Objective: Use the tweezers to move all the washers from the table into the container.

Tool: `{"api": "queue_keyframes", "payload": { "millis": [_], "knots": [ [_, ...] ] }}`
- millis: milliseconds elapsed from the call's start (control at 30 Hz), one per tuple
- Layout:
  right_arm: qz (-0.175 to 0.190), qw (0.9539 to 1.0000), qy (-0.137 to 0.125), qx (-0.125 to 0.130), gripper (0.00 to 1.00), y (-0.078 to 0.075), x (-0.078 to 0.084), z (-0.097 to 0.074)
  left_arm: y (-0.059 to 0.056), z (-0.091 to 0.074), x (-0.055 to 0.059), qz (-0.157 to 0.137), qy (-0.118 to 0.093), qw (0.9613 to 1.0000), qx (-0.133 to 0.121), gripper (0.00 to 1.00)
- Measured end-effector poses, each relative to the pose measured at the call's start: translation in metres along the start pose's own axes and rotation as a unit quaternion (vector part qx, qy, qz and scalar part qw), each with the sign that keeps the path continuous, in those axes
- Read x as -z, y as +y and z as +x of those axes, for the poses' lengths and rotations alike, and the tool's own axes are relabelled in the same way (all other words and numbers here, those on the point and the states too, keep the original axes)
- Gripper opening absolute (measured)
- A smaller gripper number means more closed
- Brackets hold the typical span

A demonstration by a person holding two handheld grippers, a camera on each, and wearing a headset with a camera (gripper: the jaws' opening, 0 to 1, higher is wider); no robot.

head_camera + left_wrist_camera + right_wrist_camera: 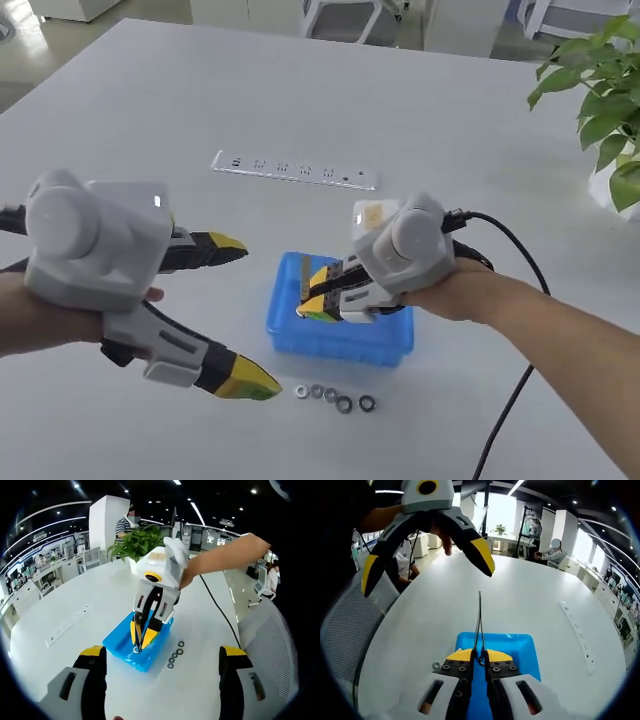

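Pale grey table (150, 120) stretches across an open office, with a white power strip (295, 170) lying flat toward its far side and a leafy plant (605, 90) at the right edge. Near the middle sits the blue container (340, 335). Just in front of it, apart from its wall, five washers (331, 396) lie in a short row on the tabletop (one of them also peeks in beside the container in the right gripper view). The right gripper (330, 292) hangs over the container with its jaws pressed together on the tweezers (479, 625), whose thin legs run straight out from between the yellow tips. In the left gripper view the tweezers' points dip inside the container, where a tiny ring seems to sit at the tip, though it is too small to be sure. The left gripper (245, 315) is held off to the left above the table, touching nothing, its jaws spread wide apart.
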State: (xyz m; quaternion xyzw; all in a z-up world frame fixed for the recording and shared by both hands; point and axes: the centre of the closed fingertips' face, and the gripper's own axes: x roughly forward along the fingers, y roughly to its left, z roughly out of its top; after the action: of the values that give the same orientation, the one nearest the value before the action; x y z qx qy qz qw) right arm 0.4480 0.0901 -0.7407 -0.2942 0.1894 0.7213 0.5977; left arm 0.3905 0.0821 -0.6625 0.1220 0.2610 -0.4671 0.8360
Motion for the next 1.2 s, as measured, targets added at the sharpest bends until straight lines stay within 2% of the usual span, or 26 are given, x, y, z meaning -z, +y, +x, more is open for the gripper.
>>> {"api": "queue_keyframes", "payload": {
  "millis": [333, 533, 700, 867, 933, 1200],
  "knots": [
    [0.010, 0.9998, 0.006, -0.015, 0.09, -0.002, 0.015, 0.014, 0.005, 0.004, 0.002, -0.005, 0.001, 1.0000, 0.002, 0.98],
    [0.014, 0.9997, 0.006, -0.021, 0.09, -0.001, 0.019, 0.019, 0.009, 0.007, 0.002, 0.004, -0.004, 1.0000, 0.008, 0.92],
    [0.016, 0.9995, 0.008, -0.025, 0.09, 0.000, 0.022, 0.022, 0.014, 0.012, 0.001, 0.012, -0.006, 0.9998, 0.012, 0.81],
    [0.019, 0.9995, 0.005, -0.025, 0.09, 0.000, 0.023, 0.022, 0.021, 0.020, 0.005, 0.029, 0.010, 0.9994, 0.012, 0.72],
    [0.015, 0.9995, 0.007, -0.026, 0.09, 0.000, 0.023, 0.022, 0.024, 0.023, 0.007, 0.037, 0.018, 0.9991, 0.013, 0.65],
    [0.004, 0.9995, 0.011, -0.028, 0.09, 0.000, 0.022, 0.024, 0.034, 0.033, 0.005, 0.057, 0.029, 0.9978, 0.019, 0.47]
  ]
}}
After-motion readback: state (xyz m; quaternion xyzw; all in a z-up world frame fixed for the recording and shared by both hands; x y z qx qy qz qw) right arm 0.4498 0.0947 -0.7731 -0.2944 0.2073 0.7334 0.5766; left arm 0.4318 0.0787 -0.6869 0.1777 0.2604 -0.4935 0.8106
